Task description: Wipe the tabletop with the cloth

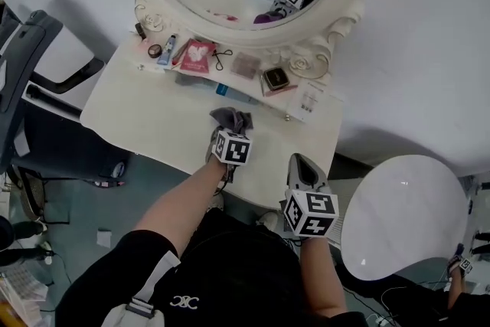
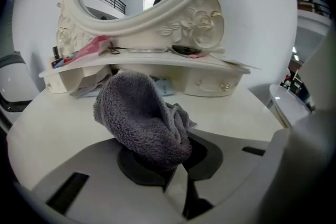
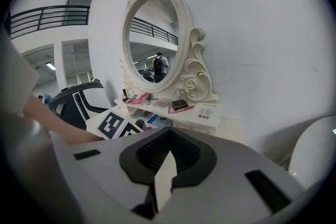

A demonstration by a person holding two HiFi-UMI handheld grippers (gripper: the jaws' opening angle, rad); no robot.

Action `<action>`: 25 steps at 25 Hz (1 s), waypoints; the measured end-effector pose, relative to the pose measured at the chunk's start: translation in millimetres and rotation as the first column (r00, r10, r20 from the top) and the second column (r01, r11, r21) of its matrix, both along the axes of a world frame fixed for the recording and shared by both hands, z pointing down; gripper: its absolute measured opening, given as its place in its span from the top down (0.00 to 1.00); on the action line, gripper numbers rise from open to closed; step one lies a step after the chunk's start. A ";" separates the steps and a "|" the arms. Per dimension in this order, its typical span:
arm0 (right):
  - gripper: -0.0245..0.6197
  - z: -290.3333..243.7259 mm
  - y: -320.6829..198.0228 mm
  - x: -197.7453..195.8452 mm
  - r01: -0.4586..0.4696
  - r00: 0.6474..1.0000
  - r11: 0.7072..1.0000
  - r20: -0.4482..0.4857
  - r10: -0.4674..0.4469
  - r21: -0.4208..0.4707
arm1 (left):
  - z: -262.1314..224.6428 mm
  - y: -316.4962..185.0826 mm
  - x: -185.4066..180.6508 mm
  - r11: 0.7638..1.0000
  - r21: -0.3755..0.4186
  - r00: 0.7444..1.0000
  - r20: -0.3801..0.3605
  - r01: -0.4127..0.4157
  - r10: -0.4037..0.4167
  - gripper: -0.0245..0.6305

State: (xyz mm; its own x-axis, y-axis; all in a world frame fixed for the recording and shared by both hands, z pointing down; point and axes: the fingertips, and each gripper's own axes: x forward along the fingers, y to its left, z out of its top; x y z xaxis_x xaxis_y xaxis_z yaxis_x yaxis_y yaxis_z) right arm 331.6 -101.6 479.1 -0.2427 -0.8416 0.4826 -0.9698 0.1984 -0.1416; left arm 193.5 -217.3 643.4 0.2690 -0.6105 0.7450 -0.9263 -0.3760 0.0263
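Grey terry cloth (image 1: pixel 231 119) is bunched into a loose hump and clamped at its near end between the jaws of the left gripper (image 1: pixel 228 128). The left gripper view shows this, with the cloth (image 2: pixel 142 118) rising forward out of the pinched jaws of the left gripper (image 2: pixel 170 168). The cloth sits over the middle of the cream tabletop (image 1: pixel 138 115), just in front of the raised shelf (image 1: pixel 230 92) at the back. Whether its underside presses on the surface is not clear from either view.

The right gripper (image 1: pixel 303 165) is held near the table's front right edge, well apart from the cloth. In its own view the jaws of the right gripper (image 3: pixel 164 168) are closed together with nothing between them.

On the shelf lie a pink packet (image 1: pixel 197 56), a small tube (image 1: pixel 168 50) and a dark square case (image 1: pixel 276 78). Behind them stands an oval mirror (image 1: pixel 253 31) in a carved cream frame, backed by a white wall (image 1: pixel 429 50). A white round seat (image 1: pixel 406 218) stands to the right of the table. A dark chair (image 1: pixel 38 50) stands to the left of the table. The person's forearm (image 1: pixel 184 203) reaches forward to the left gripper.
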 end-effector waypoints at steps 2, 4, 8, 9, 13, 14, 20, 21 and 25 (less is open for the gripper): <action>0.95 0.6 5.1 12.5 -0.029 1.000 1.000 0.000 0.029 -0.002 | 0.1 6.4 26.2 0.999 -0.003 0.999 -0.017 -0.042 0.042 0.87; 0.95 1.0 11.0 24.4 -0.058 0.998 0.998 -0.002 0.058 -0.004 | 0.8 15.3 50.6 0.997 -0.013 0.996 -0.041 -0.079 0.078 0.87; 0.95 0.8 21.7 47.6 -0.114 0.993 0.993 -0.003 0.114 -0.001 | 2.3 34.4 96.8 0.986 -0.030 0.984 -0.074 -0.163 0.160 0.87; 0.95 0.6 24.8 53.0 -0.128 0.992 0.992 -0.003 0.128 -0.001 | 2.8 39.9 108.6 0.982 -0.036 0.980 -0.084 -0.186 0.183 0.87; 0.95 0.3 36.9 74.3 -0.183 0.983 0.983 -0.006 0.183 -0.002 | 3.0 63.2 157.3 0.956 -0.054 0.953 -0.120 -0.287 0.279 0.87; 0.95 0.2 40.1 79.6 -0.196 0.981 0.981 -0.007 0.196 -0.002 | 2.7 69.5 169.3 0.947 -0.055 0.943 -0.124 -0.316 0.308 0.87; 0.95 0.2 58.4 109.3 -0.268 0.964 0.964 -0.003 0.268 0.000 | 5.4 104.1 227.0 0.881 -0.082 0.879 -0.158 -0.466 0.450 0.86; 0.95 0.3 61.6 113.5 -0.279 0.960 0.960 -0.001 0.279 -0.001 | 4.9 109.6 234.0 0.873 -0.086 0.870 -0.168 -0.481 0.463 0.86; 0.95 -2.6 65.9 123.8 -0.304 0.953 0.953 0.010 0.304 0.004 | 3.5 134.0 257.0 0.825 -0.091 0.822 -0.196 -0.558 0.534 0.87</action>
